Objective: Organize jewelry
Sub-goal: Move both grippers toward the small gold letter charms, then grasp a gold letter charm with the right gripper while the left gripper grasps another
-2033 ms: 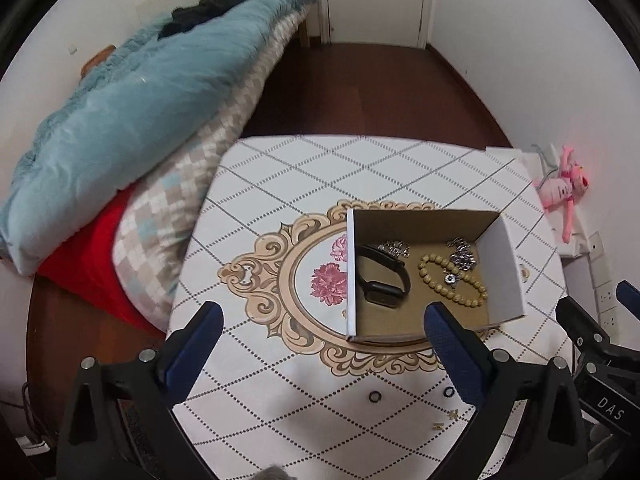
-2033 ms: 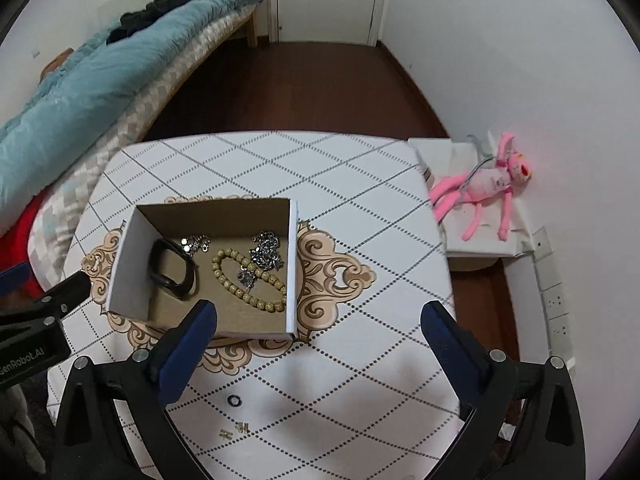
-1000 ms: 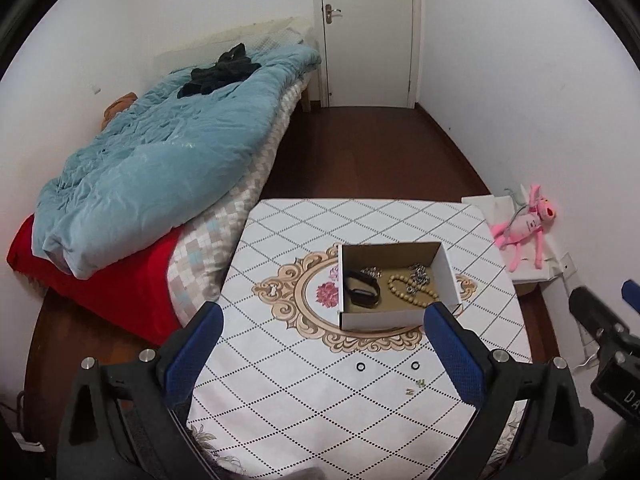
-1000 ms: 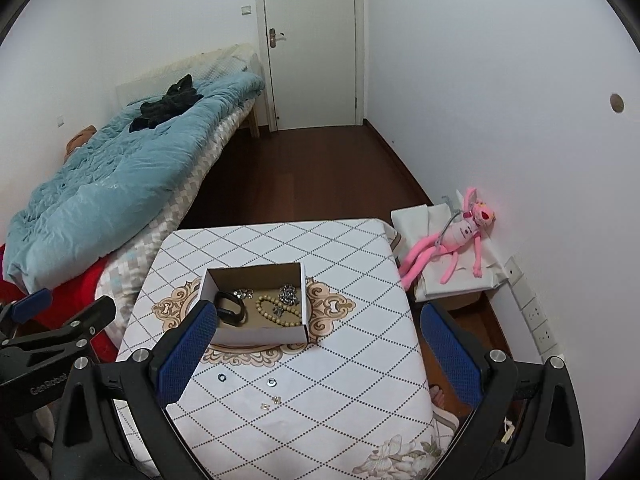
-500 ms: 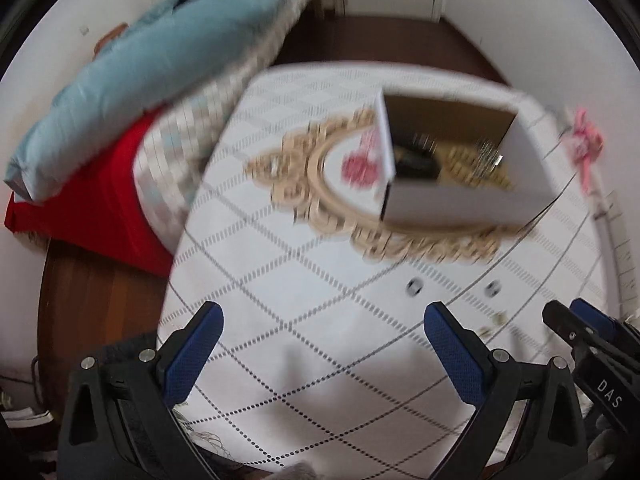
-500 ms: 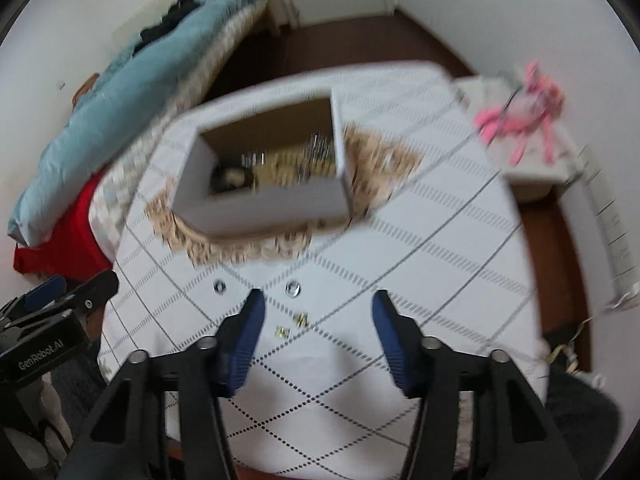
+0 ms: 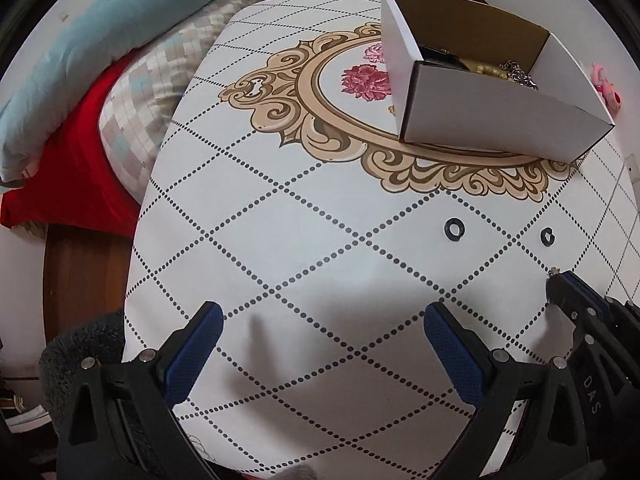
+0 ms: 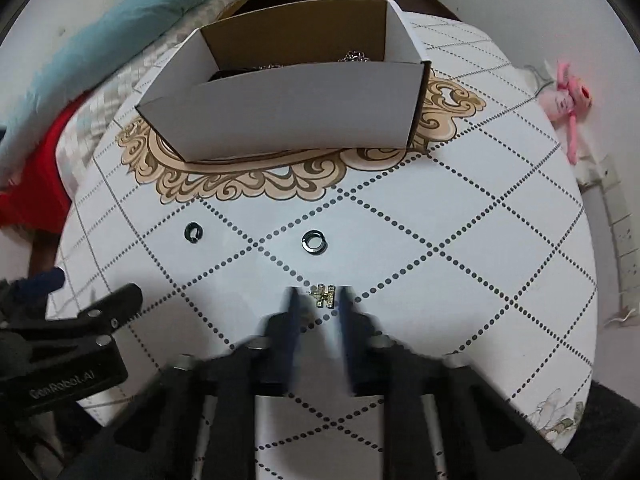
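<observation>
A white desk with a dotted diamond pattern holds an open cardboard box of jewelry at its far side. Two dark rings lie nearer. The right claw has just been closing, its blurred blue fingers either side of small gold earrings, not visibly pressing them. The left claw hovers wide open over bare desk, holding nothing.

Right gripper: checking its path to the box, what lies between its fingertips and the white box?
In the right wrist view, beyond the right gripper: gold earrings, a dark ring, then bare tablecloth before the box.
</observation>
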Tool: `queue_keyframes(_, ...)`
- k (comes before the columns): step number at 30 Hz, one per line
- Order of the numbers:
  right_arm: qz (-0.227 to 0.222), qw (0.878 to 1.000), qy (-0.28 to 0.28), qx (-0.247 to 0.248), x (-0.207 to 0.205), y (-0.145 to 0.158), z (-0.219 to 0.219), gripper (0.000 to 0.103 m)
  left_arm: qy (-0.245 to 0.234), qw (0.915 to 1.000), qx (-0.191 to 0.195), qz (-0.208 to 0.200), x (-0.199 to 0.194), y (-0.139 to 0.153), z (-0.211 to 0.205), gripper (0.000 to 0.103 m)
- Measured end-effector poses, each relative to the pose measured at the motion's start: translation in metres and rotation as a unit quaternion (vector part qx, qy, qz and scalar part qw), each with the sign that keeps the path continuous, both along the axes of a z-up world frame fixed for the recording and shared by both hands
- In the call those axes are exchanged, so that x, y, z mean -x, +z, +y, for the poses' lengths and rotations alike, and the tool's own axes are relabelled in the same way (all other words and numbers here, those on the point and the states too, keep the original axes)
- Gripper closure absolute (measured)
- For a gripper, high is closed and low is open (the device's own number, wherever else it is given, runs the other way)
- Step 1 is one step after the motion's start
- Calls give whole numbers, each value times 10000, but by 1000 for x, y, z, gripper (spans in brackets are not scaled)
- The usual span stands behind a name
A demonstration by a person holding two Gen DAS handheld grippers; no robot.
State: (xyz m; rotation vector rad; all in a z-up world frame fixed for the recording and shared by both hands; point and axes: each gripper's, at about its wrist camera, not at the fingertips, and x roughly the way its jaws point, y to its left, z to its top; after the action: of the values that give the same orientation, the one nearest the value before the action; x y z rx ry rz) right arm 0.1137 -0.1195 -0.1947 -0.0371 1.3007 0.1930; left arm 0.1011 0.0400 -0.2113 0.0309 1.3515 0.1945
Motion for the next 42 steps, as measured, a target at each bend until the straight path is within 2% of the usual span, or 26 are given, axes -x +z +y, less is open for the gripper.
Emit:
queue_keyframes(4, -82, 9996, -214, -190, 2, 9, -15, 97, -127, 9998, -82, -92, -1, 7, -9, 0)
queue_keyframes(5, -120, 9989, -345, -307, 3, 15, -25, 103, -172, 9998, -71, -121, -1, 8, -13, 0)
queue_keyframes(6, -133, 9983, -429, -379, 3, 19, -32, 103, -214, 9997, -32, -138, -1, 9, -17, 0)
queue_keyframes(8, -176, 9962, -690, -508, 5, 29, -54, 103, -321, 9993, 119, -142, -1, 9, -31, 1)
queue_keyframes(13, -129, 9915, -1099, -691, 9, 30, -92, 103, -650, 9965, 515, -52, -1, 5, -65, 1)
queue_keyframes(17, -51, 9887, -1304, -740, 14, 27, -113, 103, -1045, 9917, 725, -163, 1, 6, -99, 2)
queue_keyframes(20, -8, 9870, -1408, -776, 18, 25, -123, 103, -1334, 9888, 641, -200, 1, 6, -120, 14)
queue_keyframes(22, 38, 9858, -1480, -791, 19, 23, -129, 103, -1442, 9875, 602, -203, 1, 4, -129, 26)
queue_keyframes(23, 57, 9855, -1500, -797, 19, 23, -131, 103, -1516, 9868, 537, -200, 1, 3, -134, 29)
queue_keyframes(24, 94, 9853, -1528, -762, 19, 21, -133, 103, -1568, 9861, 519, -196, 2, 2, -139, 39)
queue_keyframes(25, 119, 9849, -1554, -753, 19, 20, -134, 103, -1636, 9850, 510, -187, 1, 1, -142, 56)
queue_keyframes(26, 140, 9844, -1575, -768, 19, 19, -136, 103, -1693, 9842, 497, -153, 2, -1, -146, 64)
queue_keyframes(29, 185, 9837, -1630, -732, 20, 17, -140, 103, -1827, 9810, 614, -228, -1, -3, -147, 79)
queue_keyframes(30, 198, 9834, -1644, -738, 20, 16, -140, 103, -1869, 9797, 687, -231, -3, -4, -147, 90)
queue_keyframes(31, 202, 9834, -1653, -723, 20, 16, -141, 103, -1884, 9793, 700, -233, -4, -4, -147, 95)
queue_keyframes(37, 128, 9845, -1602, -695, 20, 22, -139, 102, -1837, 9796, 764, -289, -9, -4, -146, 97)
queue_keyframes(42, 25, 9849, -1506, -859, 17, 31, -136, 102, -1631, 9821, 852, -390, -8, 8, -123, 97)
